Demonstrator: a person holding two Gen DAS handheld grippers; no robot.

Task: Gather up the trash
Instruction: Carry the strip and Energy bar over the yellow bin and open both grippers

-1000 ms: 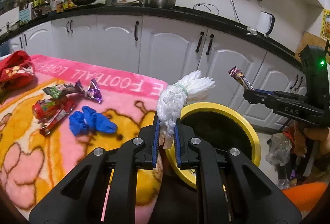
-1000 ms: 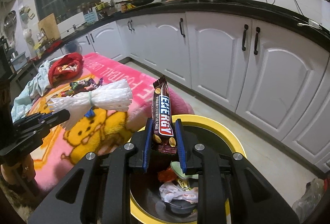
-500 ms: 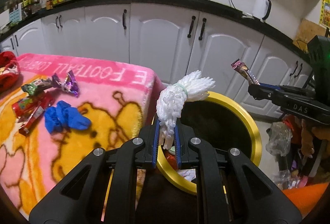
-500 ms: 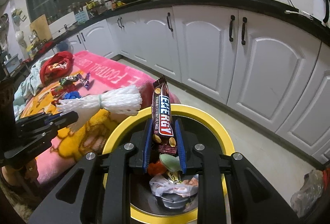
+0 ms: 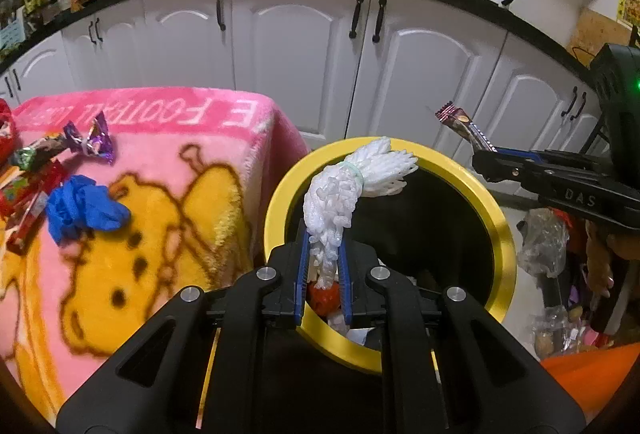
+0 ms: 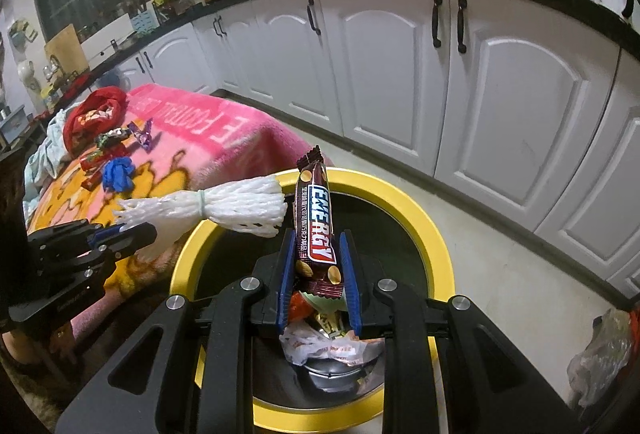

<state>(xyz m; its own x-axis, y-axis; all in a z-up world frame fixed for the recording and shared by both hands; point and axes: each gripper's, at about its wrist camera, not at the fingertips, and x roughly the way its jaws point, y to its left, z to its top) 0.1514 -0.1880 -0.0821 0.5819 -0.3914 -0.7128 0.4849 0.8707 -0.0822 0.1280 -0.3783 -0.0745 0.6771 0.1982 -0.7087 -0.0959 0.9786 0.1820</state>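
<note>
Over the round yellow-rimmed bin [image 6: 436, 238], we hold our left tool [image 5: 325, 266] clamped on a white foam net sleeve [image 5: 344, 190], knobbly and bunched by a pale band; our right tool [image 6: 318, 274] is clamped on a glossy brown energy bar wrapper [image 6: 314, 226], standing upright; crumpled wrappers [image 6: 324, 346] lie inside the dark bin; beside it, on the fuzzy pink blanket [image 5: 168, 162] covering the tabletop, lie a crumpled blue glove [image 5: 80, 208] and shiny twisted candy wrappers [image 5: 90, 140].
</note>
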